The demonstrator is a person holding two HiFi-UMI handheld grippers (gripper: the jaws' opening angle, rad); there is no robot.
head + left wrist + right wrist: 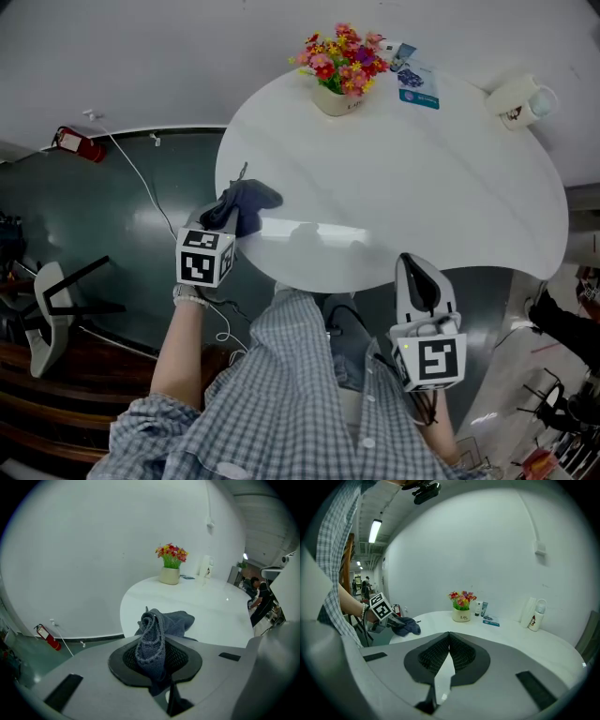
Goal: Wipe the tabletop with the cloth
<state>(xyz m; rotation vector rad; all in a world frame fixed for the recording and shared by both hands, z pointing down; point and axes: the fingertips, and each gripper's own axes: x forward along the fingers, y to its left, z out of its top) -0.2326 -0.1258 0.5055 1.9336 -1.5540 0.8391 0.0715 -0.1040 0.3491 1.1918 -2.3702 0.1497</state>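
A dark grey cloth [246, 204] hangs bunched from my left gripper [223, 223], which is shut on it at the near left edge of the round white table [422, 187]. In the left gripper view the cloth [152, 639] is pinched between the jaws, its free end draped toward the tabletop [206, 606]. My right gripper [419, 278] is shut and holds nothing, hovering off the table's near edge. From the right gripper view, the jaws meet at the tips [449, 634], with the cloth [407, 627] and left gripper [396, 619] seen at the left.
A flower pot [339, 70] stands at the table's far edge, with a blue card [418, 89] and small tubes beside it. A white mug [521, 101] sits at the far right. A red fire extinguisher [77, 143] and a cable lie on the floor at left.
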